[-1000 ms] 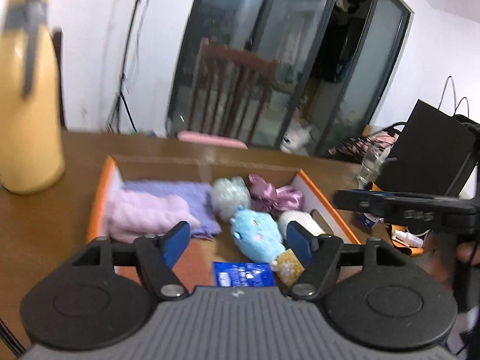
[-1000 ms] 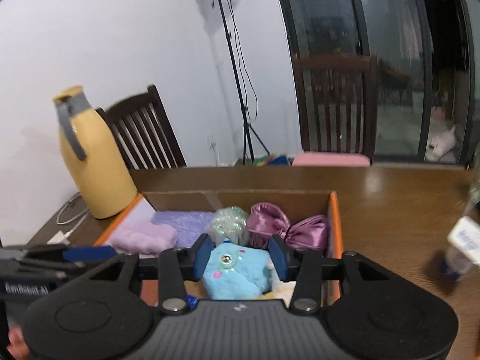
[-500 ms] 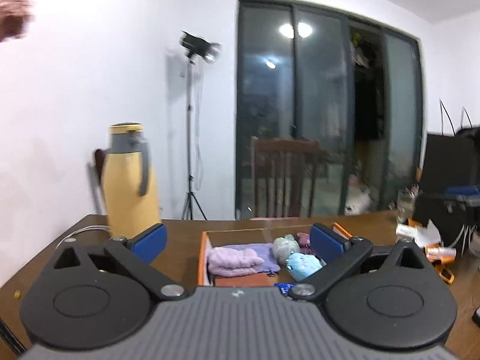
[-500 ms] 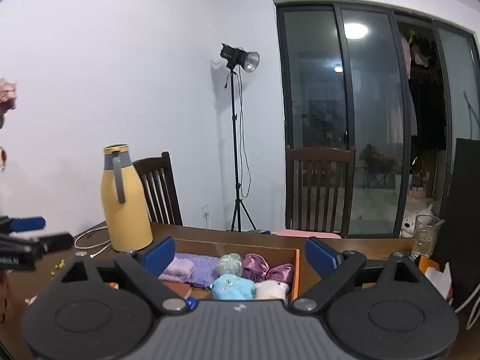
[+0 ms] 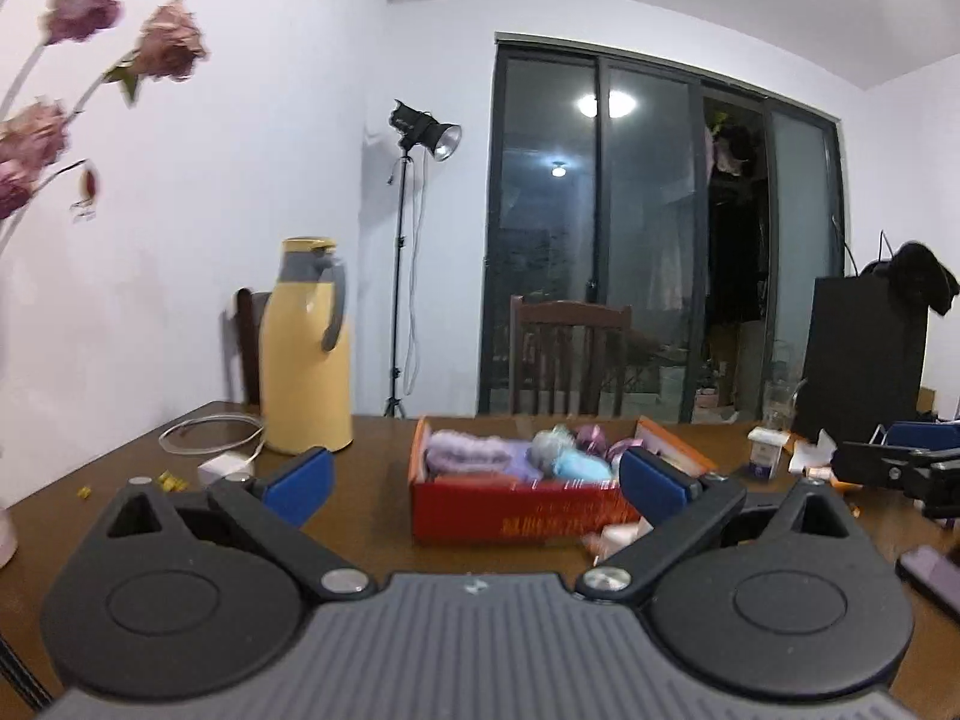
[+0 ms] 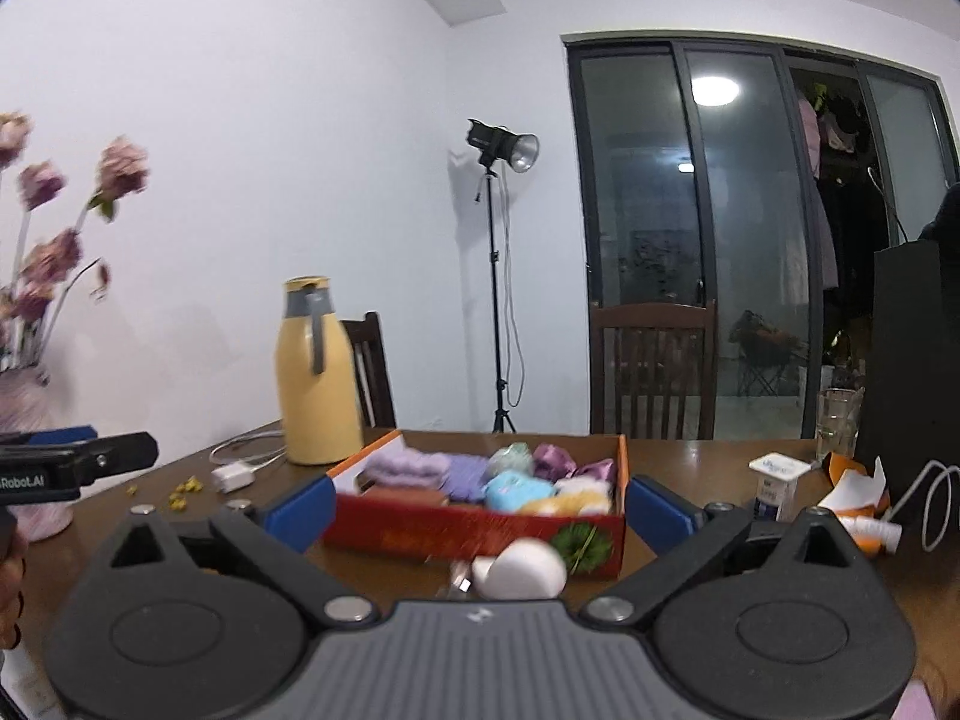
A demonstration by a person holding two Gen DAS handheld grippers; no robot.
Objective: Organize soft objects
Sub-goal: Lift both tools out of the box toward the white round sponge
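Sitting on the brown wooden table (image 6: 690, 468), the red-and-orange cardboard box (image 6: 480, 525) is packed with a lilac folded cloth (image 6: 408, 468), a blue plush toy (image 6: 519, 492) and a purple satin bow (image 6: 570, 465). Well short of it, the left gripper (image 5: 474, 480) is held spread and empty; the right gripper (image 6: 480, 501) is seen opening, nothing between its blue pads.

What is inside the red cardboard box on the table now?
The red box holds a folded lilac towel, a blue plush toy, a purple satin bow and a yellowish soft item. Anything beneath them is covered.
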